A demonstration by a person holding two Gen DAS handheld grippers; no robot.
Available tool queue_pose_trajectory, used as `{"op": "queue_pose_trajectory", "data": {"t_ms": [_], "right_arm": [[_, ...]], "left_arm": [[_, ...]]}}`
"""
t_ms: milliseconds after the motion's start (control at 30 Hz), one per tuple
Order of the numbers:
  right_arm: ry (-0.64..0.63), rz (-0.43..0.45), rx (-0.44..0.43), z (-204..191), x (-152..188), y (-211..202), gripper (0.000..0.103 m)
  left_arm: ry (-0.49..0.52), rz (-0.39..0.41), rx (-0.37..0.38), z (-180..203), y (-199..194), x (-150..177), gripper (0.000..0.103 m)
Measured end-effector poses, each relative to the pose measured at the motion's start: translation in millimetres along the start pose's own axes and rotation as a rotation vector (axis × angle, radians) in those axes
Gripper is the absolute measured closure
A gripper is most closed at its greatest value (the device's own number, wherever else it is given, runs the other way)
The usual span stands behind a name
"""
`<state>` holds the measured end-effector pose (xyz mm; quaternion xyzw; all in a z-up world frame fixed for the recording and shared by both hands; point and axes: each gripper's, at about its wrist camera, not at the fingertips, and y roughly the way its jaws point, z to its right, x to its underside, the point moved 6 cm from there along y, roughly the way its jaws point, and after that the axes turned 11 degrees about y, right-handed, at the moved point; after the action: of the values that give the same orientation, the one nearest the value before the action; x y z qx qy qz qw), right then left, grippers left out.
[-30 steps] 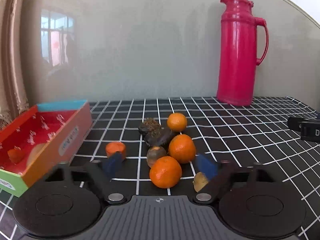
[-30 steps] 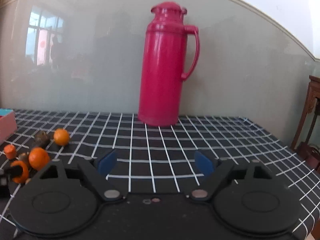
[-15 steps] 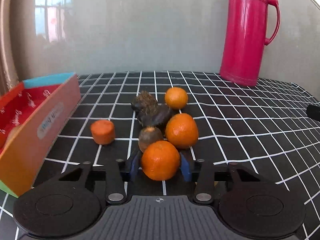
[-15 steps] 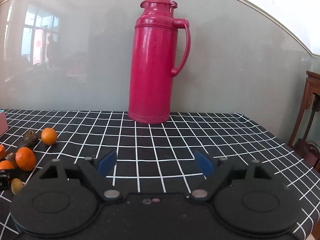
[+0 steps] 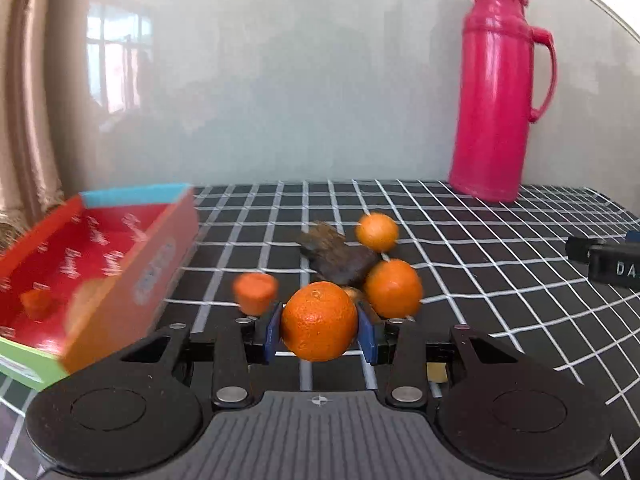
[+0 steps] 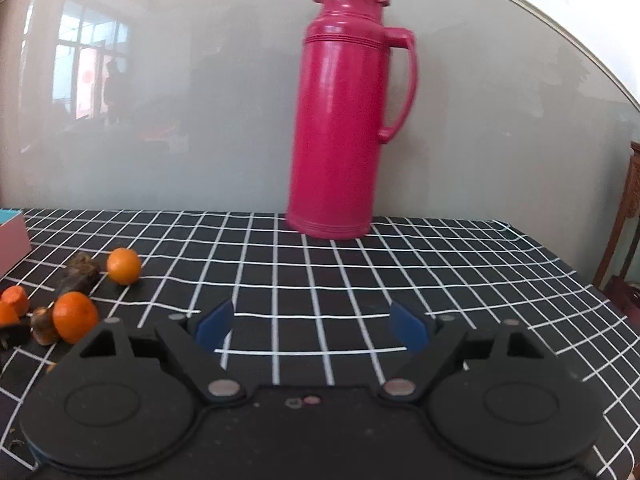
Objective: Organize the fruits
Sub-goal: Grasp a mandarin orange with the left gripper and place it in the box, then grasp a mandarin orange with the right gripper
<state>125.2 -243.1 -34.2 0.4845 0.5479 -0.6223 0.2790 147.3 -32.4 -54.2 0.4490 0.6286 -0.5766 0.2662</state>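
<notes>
I see the big orange (image 5: 319, 322) between the two blue pads of my left gripper (image 5: 320, 334); the jaws have just been closing, and both pads now press on its sides, so the fruit is grasped. I cannot tell if it is lifted from the black tablecloth with white grid (image 5: 480, 240) or resting on it. Just behind this orange, to its right, sits a second orange (image 5: 394, 288), with a small brown fruit (image 5: 354, 292) half hidden between them. Behind the held orange lies a dark rough root-like piece (image 5: 338, 256), and further back a smaller orange (image 5: 377, 231). To the left of the held orange stands a short carrot piece (image 5: 256, 292). Further left is the red box (image 5: 132, 276), with another carrot piece (image 5: 36, 304) inside. Far behind, to the right, a pink thermos (image 5: 498, 92) stands upright. My right gripper (image 6: 312, 326) has its jaws wide apart and nothing is between them, only the cloth.
</notes>
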Motion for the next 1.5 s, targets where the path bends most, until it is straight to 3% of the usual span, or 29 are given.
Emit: {"op": "queue_pose_trajectory", "data": {"t_ms": [467, 633, 767, 800, 833, 900, 1067, 1300, 1500], "right_arm": [[-0.077, 0.004, -0.106, -80, 9, -6, 0.018], [-0.093, 0.007, -0.126, -94, 11, -7, 0.018], [-0.091, 0.007, -0.132, -97, 10, -5, 0.018], [-0.09, 0.007, -0.133, -98, 9, -4, 0.018], [-0.089, 0.006, -0.135, -98, 9, -3, 0.018], [-0.088, 0.01, -0.142, -101, 9, -4, 0.018], [-0.099, 0.015, -0.154, -106, 9, -7, 0.018], [-0.094, 0.018, -0.159, -104, 7, -11, 0.018], [-0.097, 0.015, -0.167, -106, 8, -12, 0.018]], "left_arm": [[-0.087, 0.08, -0.164, -96, -31, 9, 0.064], [-0.12, 0.07, -0.271, -134, -31, 18, 0.064], [-0.154, 0.015, -0.338, -159, -24, 31, 0.063], [-0.165, 0.017, -0.336, -162, -25, 32, 0.056], [-0.176, 0.032, -0.328, -164, -27, 31, 0.034], [-0.169, 0.067, -0.349, -165, -35, 29, 0.019], [-0.153, 0.084, -0.346, -162, -39, 28, 0.018], [-0.141, 0.11, -0.371, -159, -46, 27, 0.005], [-0.14, 0.116, -0.375, -160, -48, 27, 0.004]]}}
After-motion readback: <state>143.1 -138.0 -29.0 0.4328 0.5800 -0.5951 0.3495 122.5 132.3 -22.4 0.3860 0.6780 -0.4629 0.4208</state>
